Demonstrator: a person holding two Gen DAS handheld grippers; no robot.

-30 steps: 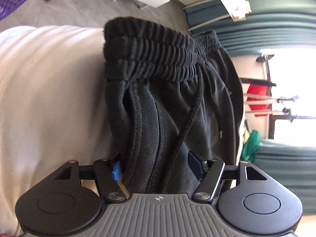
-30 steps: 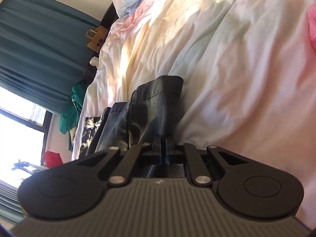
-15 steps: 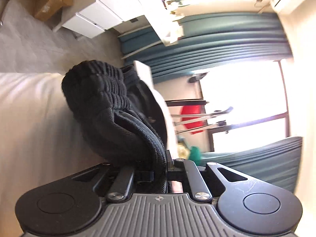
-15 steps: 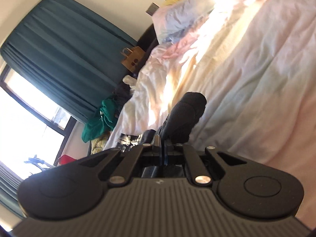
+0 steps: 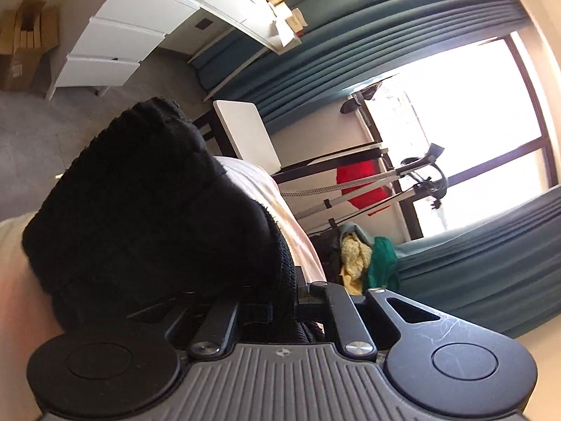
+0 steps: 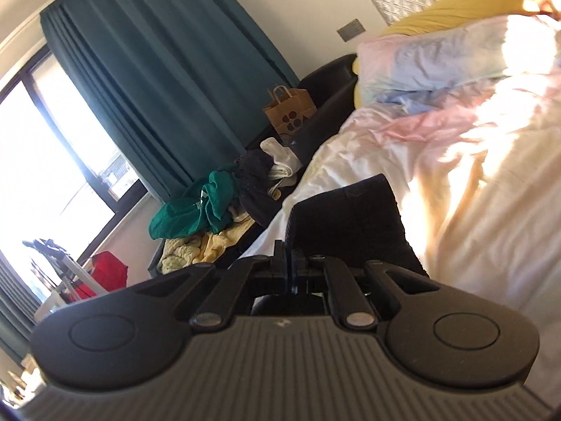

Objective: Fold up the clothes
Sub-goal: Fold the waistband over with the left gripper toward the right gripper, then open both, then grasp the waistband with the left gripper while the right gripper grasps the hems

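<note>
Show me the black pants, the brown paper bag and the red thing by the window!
black pants (image 5: 147, 210), left wrist view, on the bunched ribbed waistband.
brown paper bag (image 6: 289, 110), right wrist view, on its front face below the handles.
red thing (image 5: 361, 182), left wrist view, on its middle, behind the stand's poles.

Bedroom — bed (image 6: 473, 175), curtains (image 6: 157, 70)

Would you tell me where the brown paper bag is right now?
In the right wrist view, the brown paper bag stands upper centre, between the teal curtain and the bed.
</note>
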